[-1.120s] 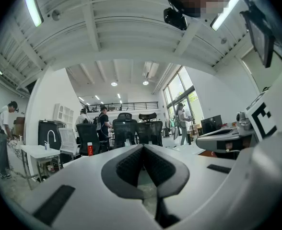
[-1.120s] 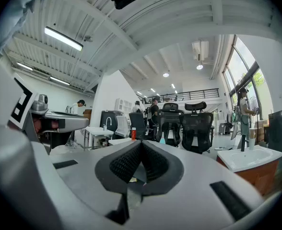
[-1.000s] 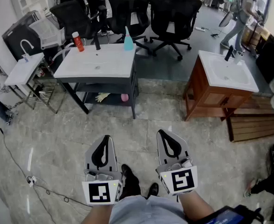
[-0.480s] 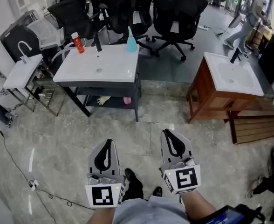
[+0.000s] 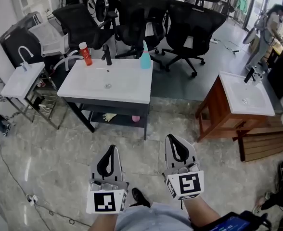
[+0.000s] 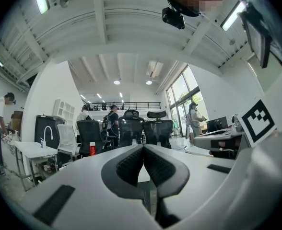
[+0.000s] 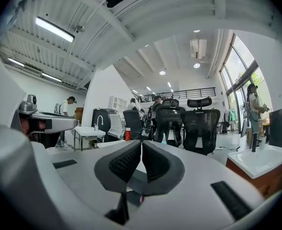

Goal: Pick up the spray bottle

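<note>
Holding both grippers low and level in front of us, we are standing well apart from the white basin counter (image 5: 127, 88) on its dark frame. The left gripper (image 5: 111, 149) is showing its black ribbed jaws pressed together with nothing between them. The right gripper (image 5: 170, 138) is closing its jaws; the tips are meeting and nothing is caught in them. We are seeing the task's thing, a slim teal plastic spray bottle (image 5: 145, 59), standing upright at the counter's far right corner. A black tap (image 5: 106, 55) is standing to its left at the back edge, and a red bottle with a white cap (image 5: 85, 54) is sitting further left. Black mesh office chairs (image 5: 192, 25) are crowding behind the counter.
</note>
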